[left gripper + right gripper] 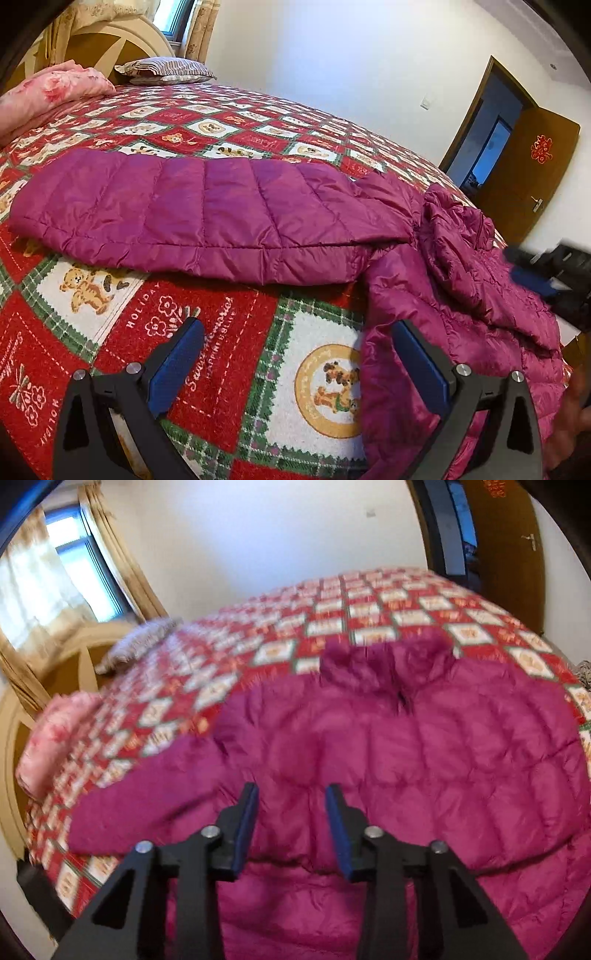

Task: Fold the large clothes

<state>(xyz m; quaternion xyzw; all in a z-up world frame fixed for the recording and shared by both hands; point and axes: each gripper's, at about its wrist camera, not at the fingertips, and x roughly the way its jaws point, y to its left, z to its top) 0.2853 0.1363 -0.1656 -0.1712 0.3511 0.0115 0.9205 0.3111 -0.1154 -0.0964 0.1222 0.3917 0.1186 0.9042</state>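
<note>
Jacket (207,214), a quilted magenta puffer, lay spread on the bed (229,325) over its red, green and white teddy-bear bedspread. From my left wrist camera I saw 1 sleeve stretched flat across the cover toward the headboard (92,40), while the body bunched in folds at the right, draping toward the bed's edge. My left tongs (295,332) stood wide open with nothing in them; the left blue pad hung over bare bedspread and the right pad sat at the jacket's edge, though I could not tell whether it touched the fabric. At the far right of that view I saw the right tongs' (291,794) blue-and-black frame over the bunched cloth. From the blurred right wrist camera, those tongs were partly open above the jacket's chest, pads clear of the fabric and gripping nothing. The collar (388,664) pointed toward the far side of the bed. Around it I noted a striped pillow (166,70) and a folded pink floral quilt (55,88) near the headboard, a curtained window (74,565), a white wall and an open wooden door (535,166) bearing a red decoration. Nothing lay on top of the jacket.
</note>
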